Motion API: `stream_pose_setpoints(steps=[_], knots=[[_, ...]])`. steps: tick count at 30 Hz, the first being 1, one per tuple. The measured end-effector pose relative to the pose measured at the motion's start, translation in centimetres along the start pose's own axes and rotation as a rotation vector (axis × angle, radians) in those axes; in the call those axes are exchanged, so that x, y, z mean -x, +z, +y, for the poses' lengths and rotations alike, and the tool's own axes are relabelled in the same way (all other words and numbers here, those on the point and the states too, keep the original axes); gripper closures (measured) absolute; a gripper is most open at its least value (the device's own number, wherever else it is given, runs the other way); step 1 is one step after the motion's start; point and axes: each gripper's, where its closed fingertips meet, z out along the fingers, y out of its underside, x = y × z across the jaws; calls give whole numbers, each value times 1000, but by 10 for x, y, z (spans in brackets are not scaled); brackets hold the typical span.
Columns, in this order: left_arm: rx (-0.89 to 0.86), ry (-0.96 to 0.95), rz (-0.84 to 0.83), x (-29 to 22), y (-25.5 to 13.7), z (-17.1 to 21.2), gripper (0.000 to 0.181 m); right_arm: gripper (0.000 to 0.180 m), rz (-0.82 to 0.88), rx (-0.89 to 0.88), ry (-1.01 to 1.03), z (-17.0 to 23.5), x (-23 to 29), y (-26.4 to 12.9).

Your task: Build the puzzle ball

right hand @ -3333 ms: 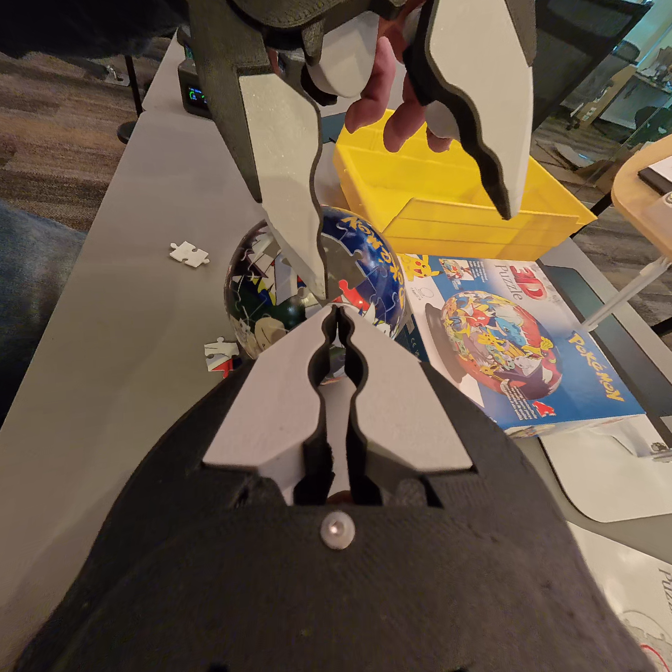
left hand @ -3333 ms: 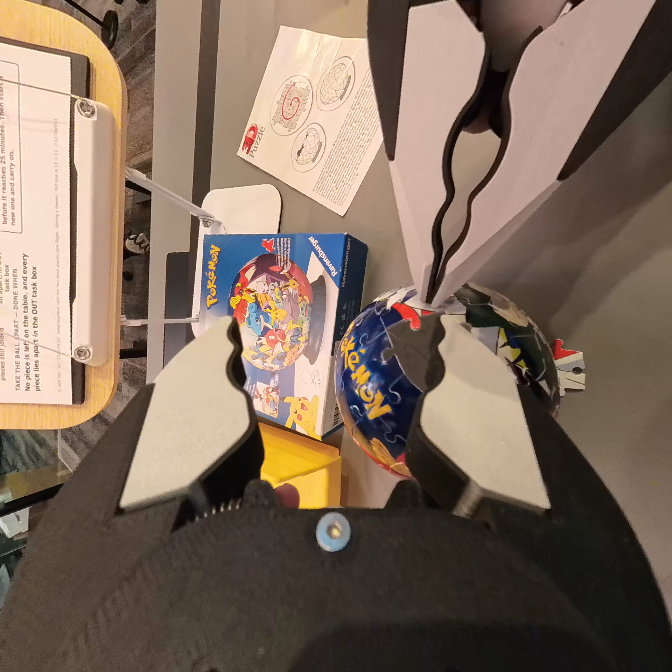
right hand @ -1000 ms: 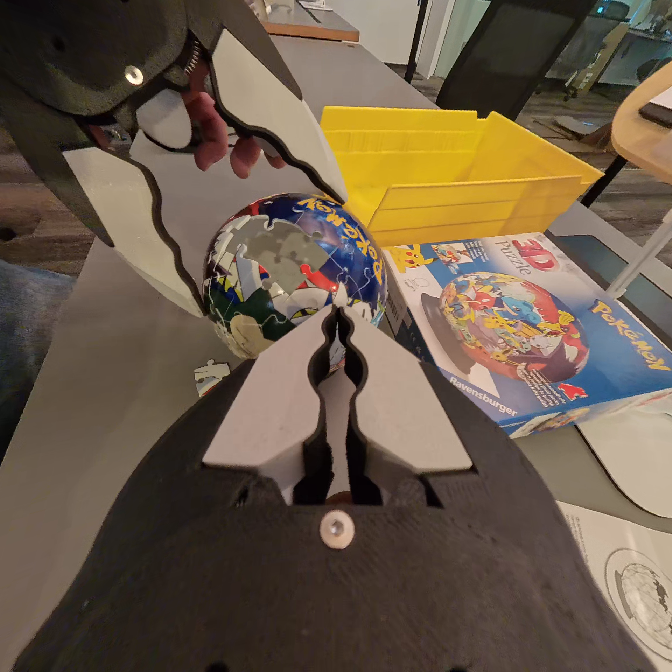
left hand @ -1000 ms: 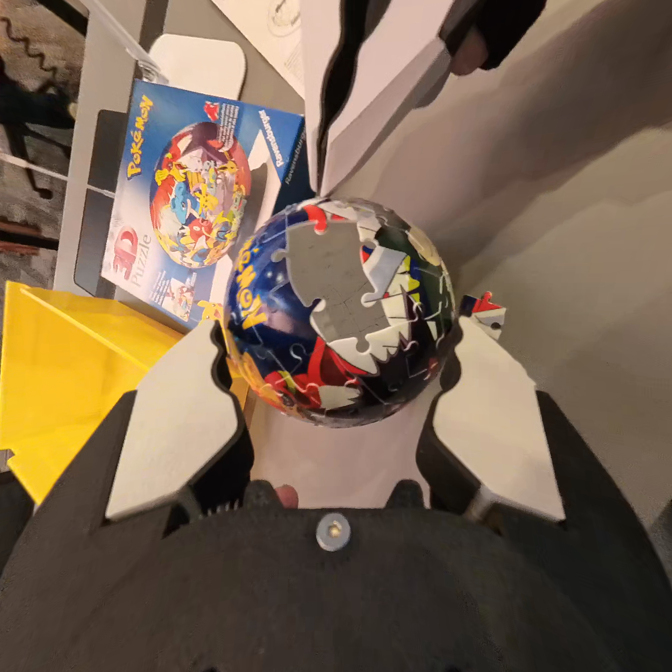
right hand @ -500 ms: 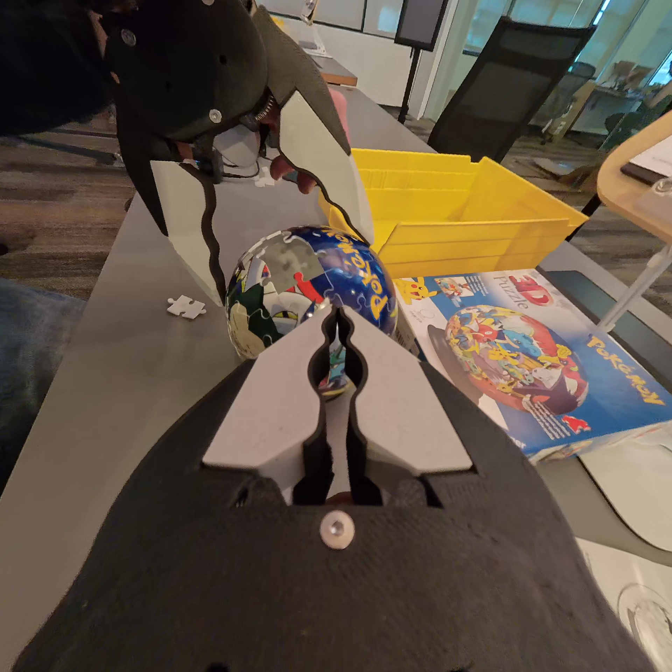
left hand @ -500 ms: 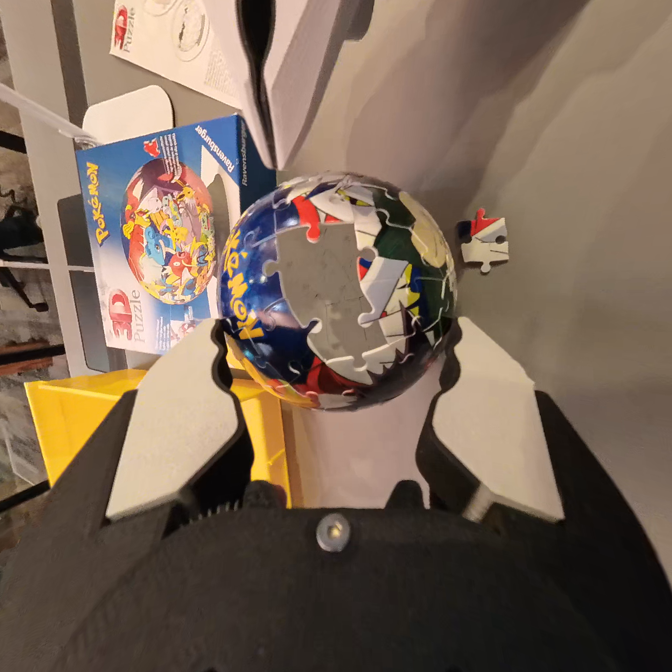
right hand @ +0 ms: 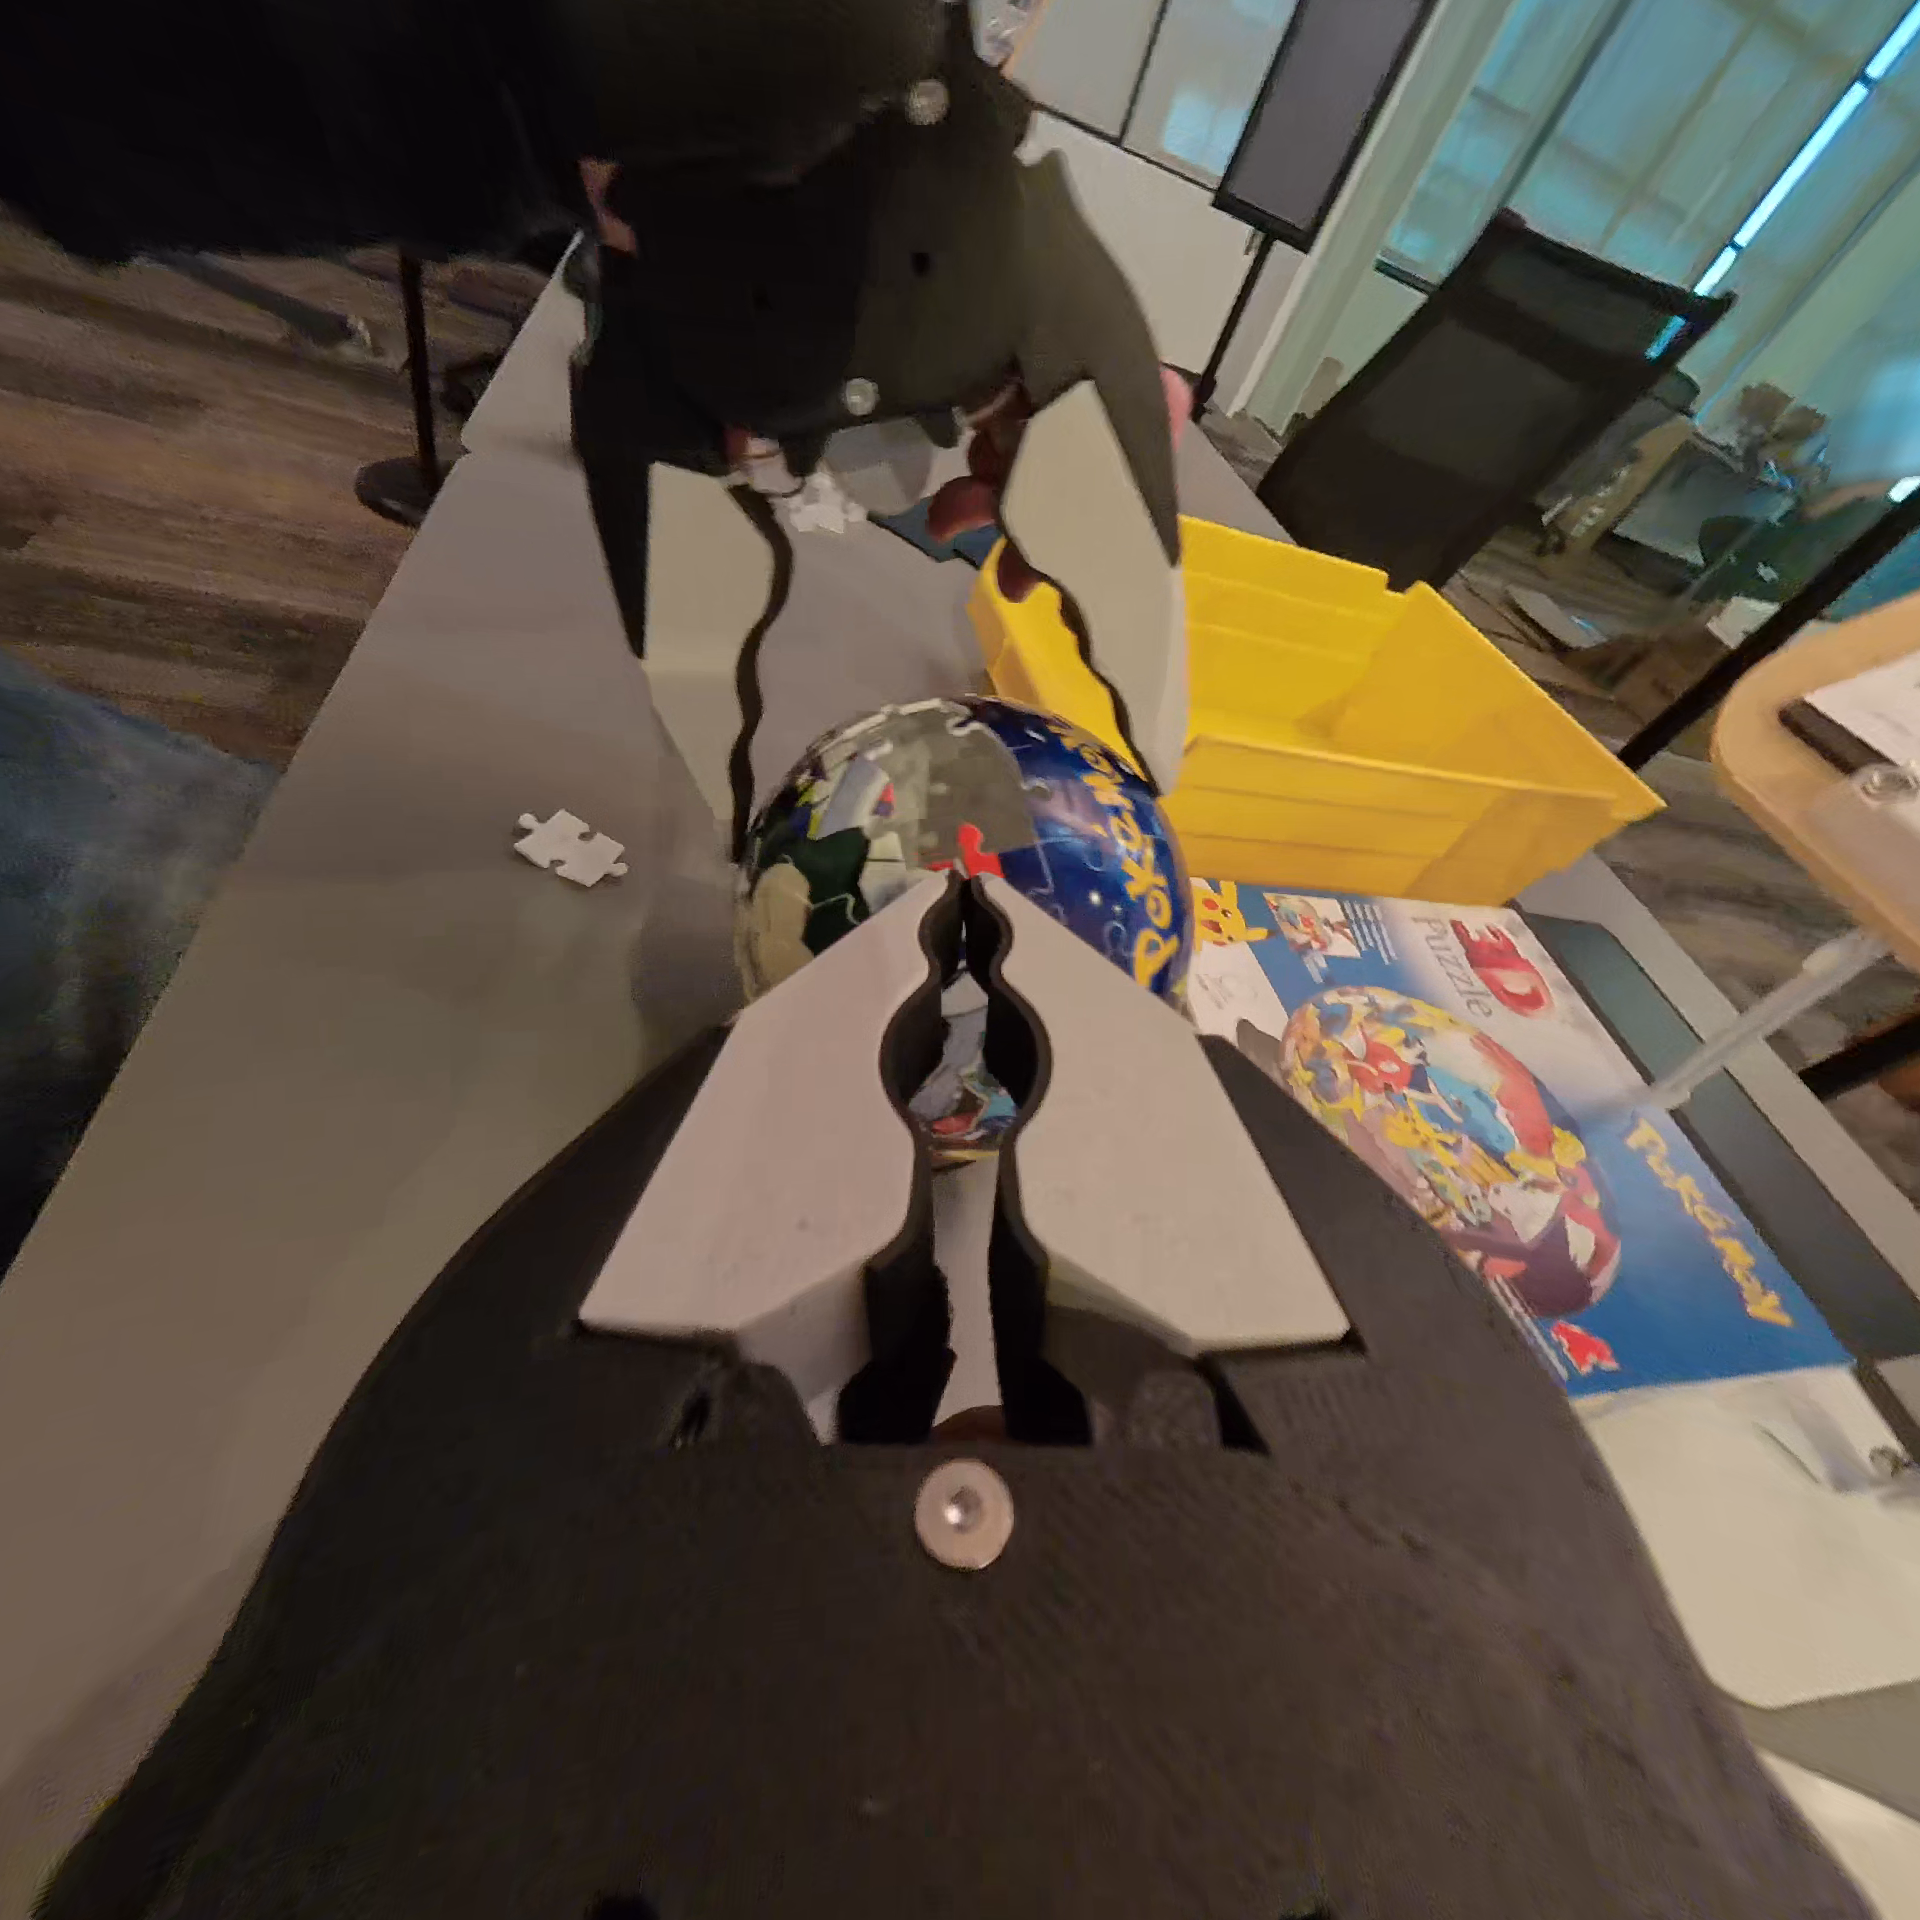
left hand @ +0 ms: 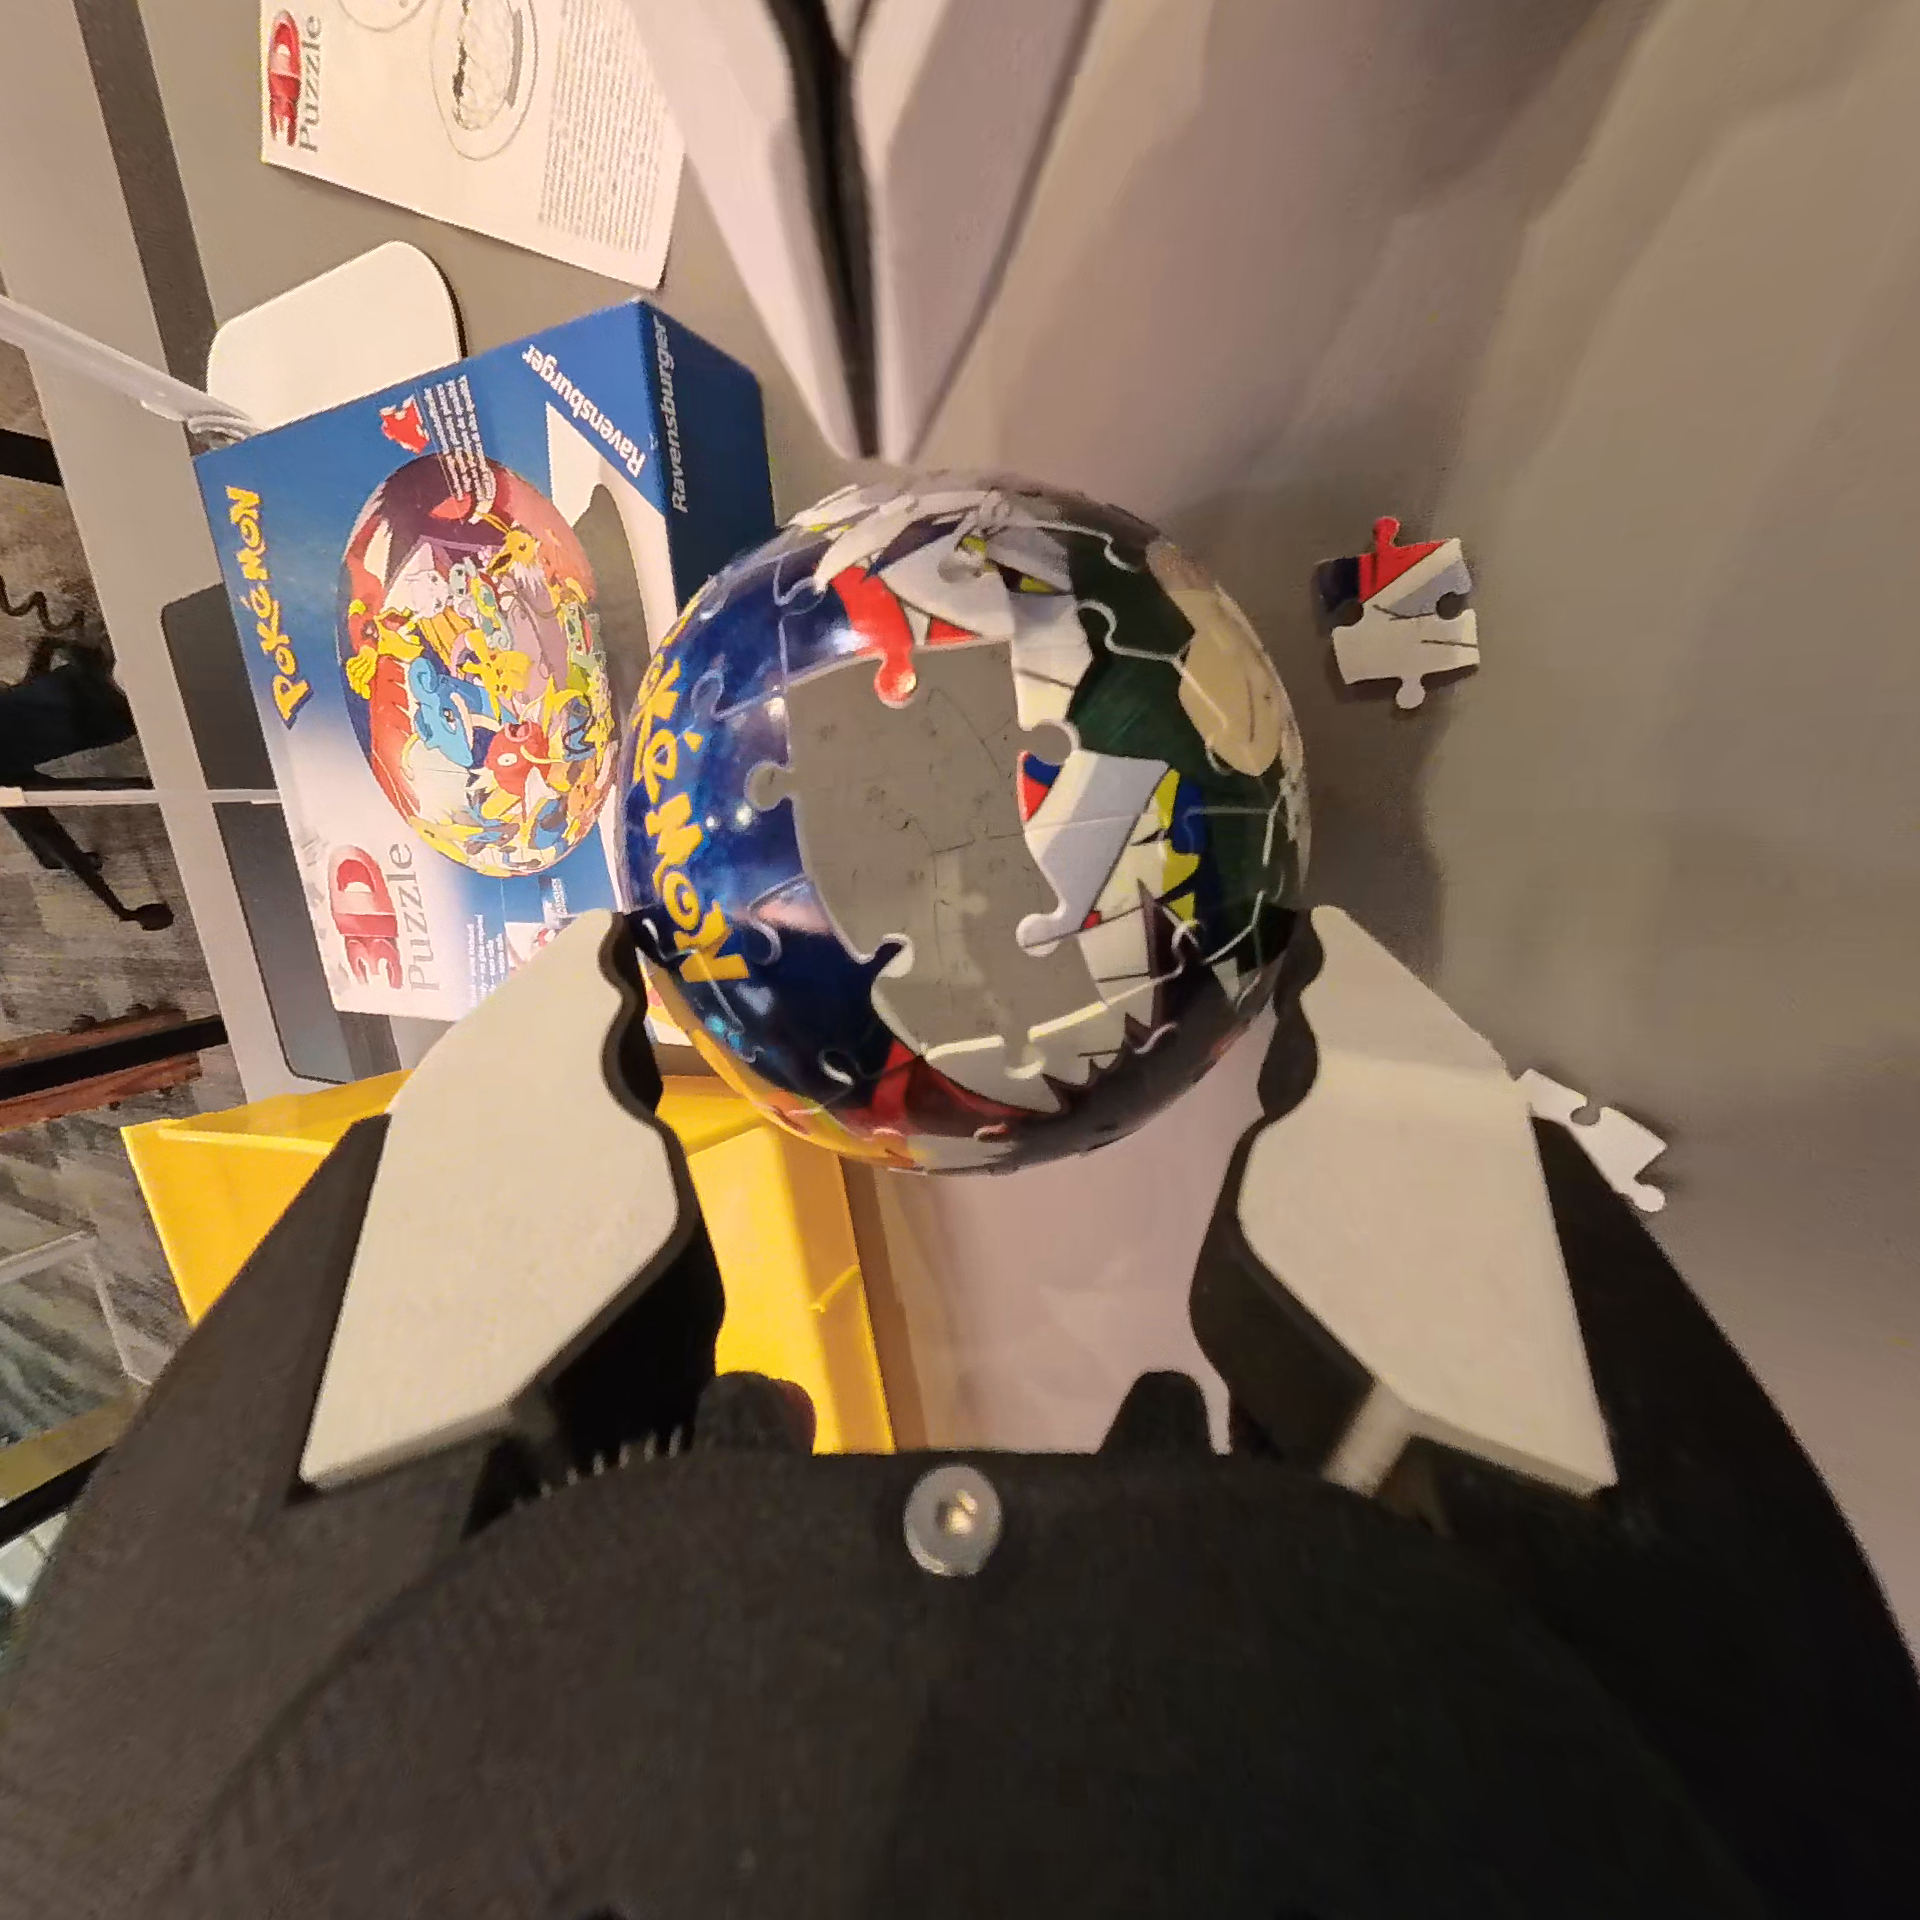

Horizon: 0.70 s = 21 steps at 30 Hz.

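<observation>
The puzzle ball (left hand: 1143,727) stands on the grey table (left hand: 1662,364), with a gap of several missing pieces (left hand: 925,842) facing my left camera. My left gripper (left hand: 961,930) is open and its fingertips straddle the ball at both sides. In the right wrist view it hangs over the ball (right hand: 1091,862) from the far side. My right gripper (right hand: 961,878) is shut, with nothing visible between its fingers. Its tip (left hand: 873,457) rests at the ball's far edge. A coloured loose piece (left hand: 1397,623) lies right of the ball. A white face-down piece (left hand: 1590,1143) lies by my right finger.
The blue puzzle box (left hand: 447,707) lies flat left of the ball, with a yellow bin (left hand: 260,1195) beside it. An instruction sheet (left hand: 468,114) and a white pad (left hand: 332,322) lie beyond the box. More pieces (right hand: 821,509) lie farther down the table. There is about 7 cm between the tips of the two grippers. The coloured loose piece (left hand: 1397,623) sits 9 cm or so from the ends of my left fingers.
My left gripper moved over the ball and now straddles it. The ball's gap now faces my left camera. My right gripper stayed shut at the ball's edge.
</observation>
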Motion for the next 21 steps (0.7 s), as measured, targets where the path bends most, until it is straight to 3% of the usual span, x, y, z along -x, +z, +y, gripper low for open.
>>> stream_pose_setpoints(steps=[3,12,21], knots=[[1,4,0,1,1,-1,67,180,-4,78,-69,13,8,12],[4,14,1,1,1,0,66,180,43,29,-122,-4,4,10],[10,22,0,3,3,1,66,180,54,59,-78,6,-8,9]])
